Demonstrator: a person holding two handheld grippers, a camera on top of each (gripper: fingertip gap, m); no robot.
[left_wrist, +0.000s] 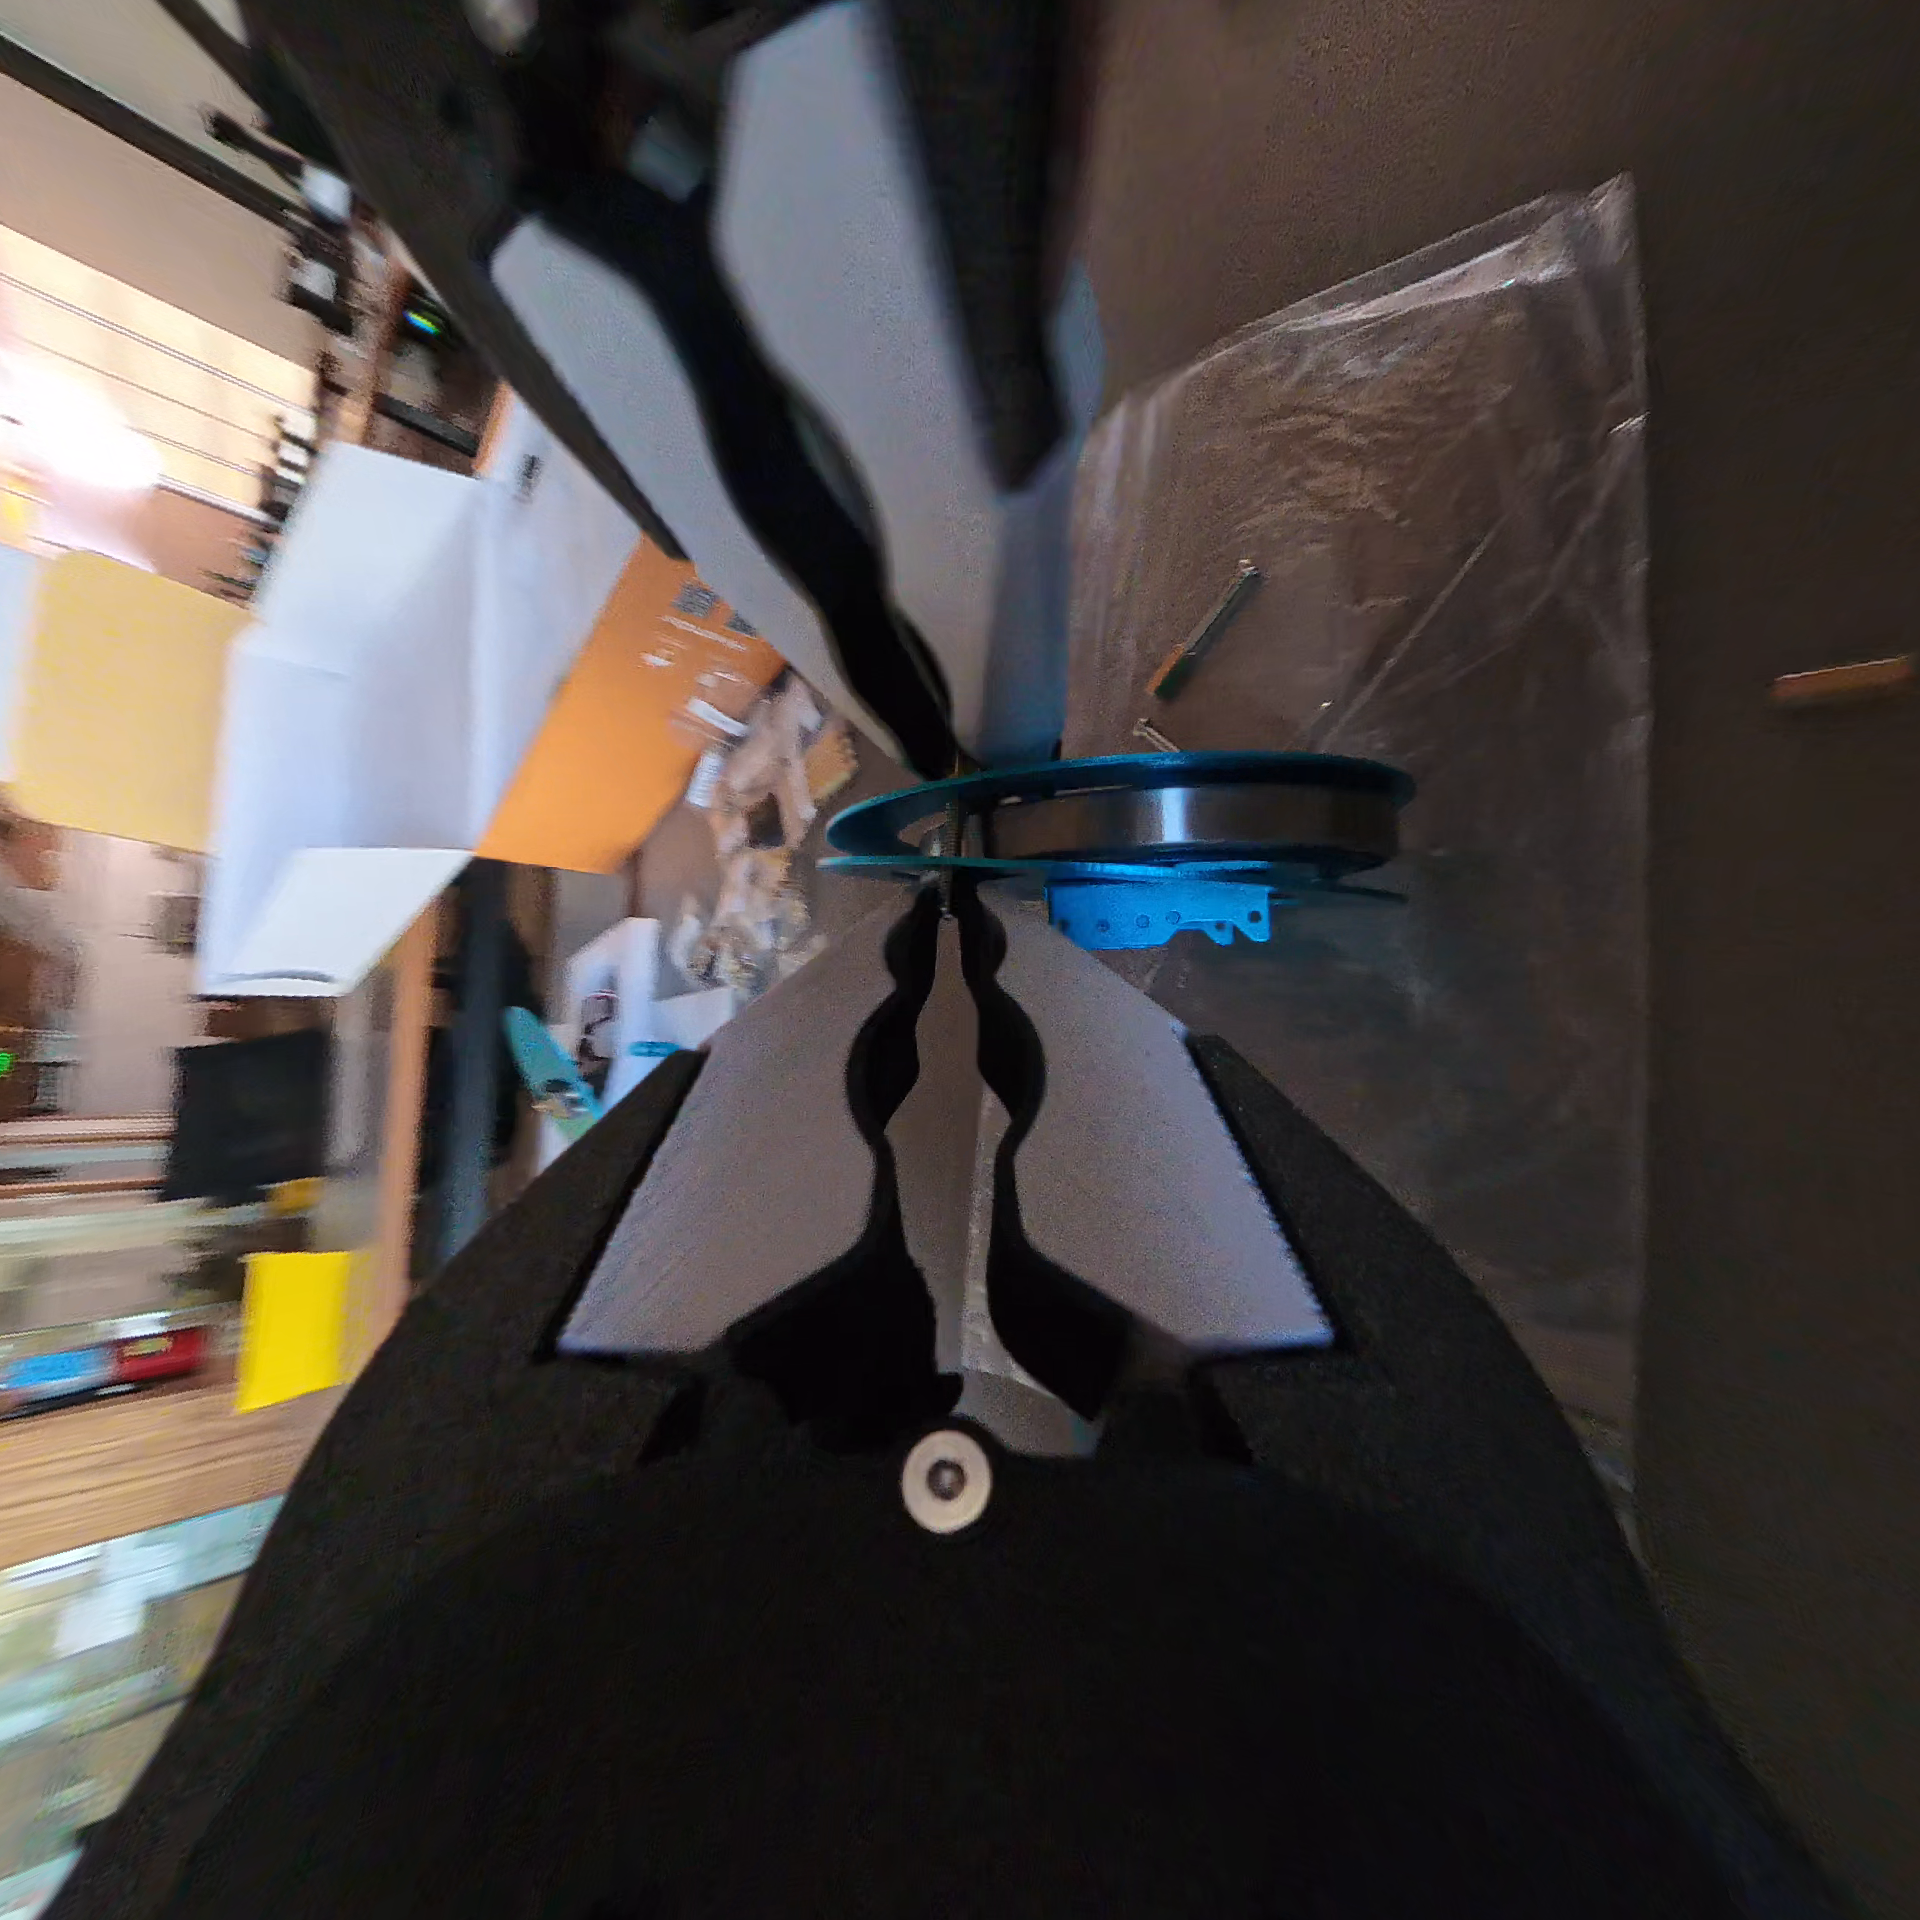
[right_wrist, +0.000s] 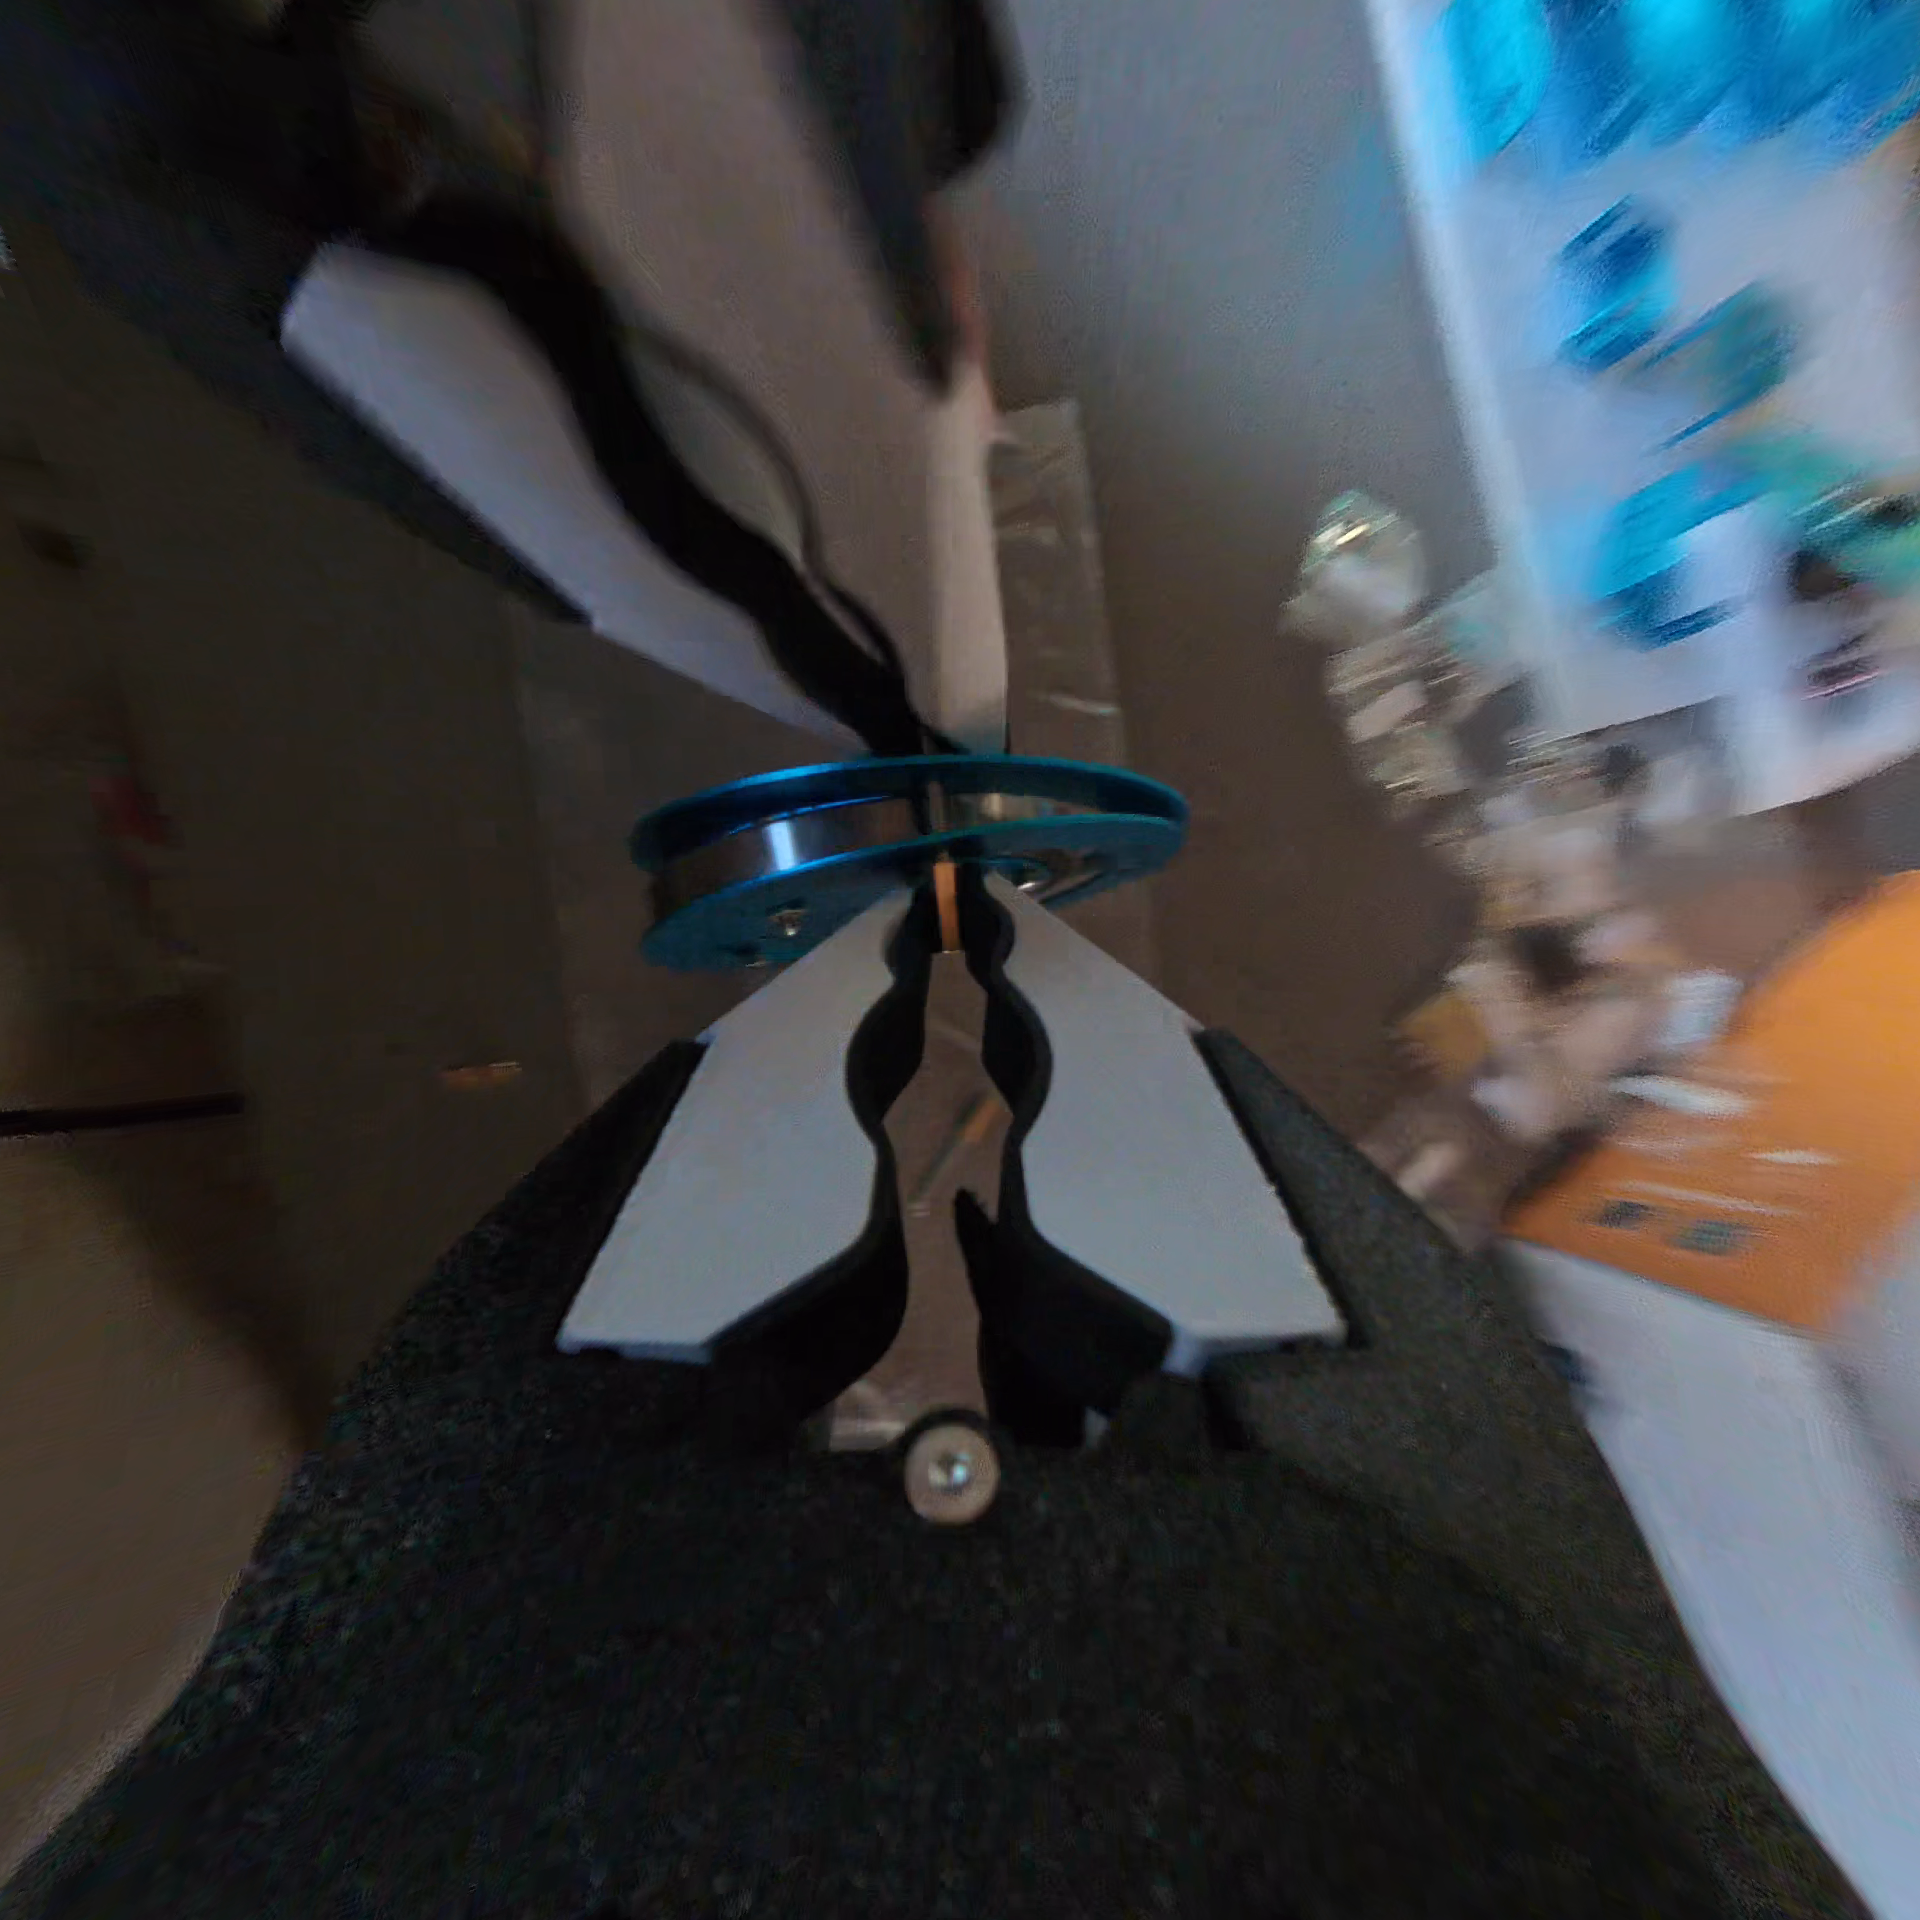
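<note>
A blue two-disc wheel (left_wrist: 1122, 774) with a steel bearing (left_wrist: 1184, 821) between its discs hangs in the air between both grippers. My left gripper (left_wrist: 948, 914) comes from below and is shut on a small screw (left_wrist: 948, 875) at the wheel's rim. The right gripper (left_wrist: 951, 758) meets it from above. A blue bracket (left_wrist: 1153, 920) sits under the wheel. In the right wrist view my right gripper (right_wrist: 945, 925) is shut on a brass standoff (right_wrist: 945, 906) at the rim of the wheel (right_wrist: 727, 935). The left gripper (right_wrist: 925, 743) is opposite it.
A clear plastic bag (left_wrist: 1351, 499) lies on the brown table (left_wrist: 1766, 1039) with a dark strip (left_wrist: 1205, 634) on it and a brass piece (left_wrist: 1841, 681) beside it. An orange-and-white box (left_wrist: 623, 707) stands left. A white-and-blue box (right_wrist: 1662, 364) is blurred at right. The tips of both grippers are at nearly the same place.
</note>
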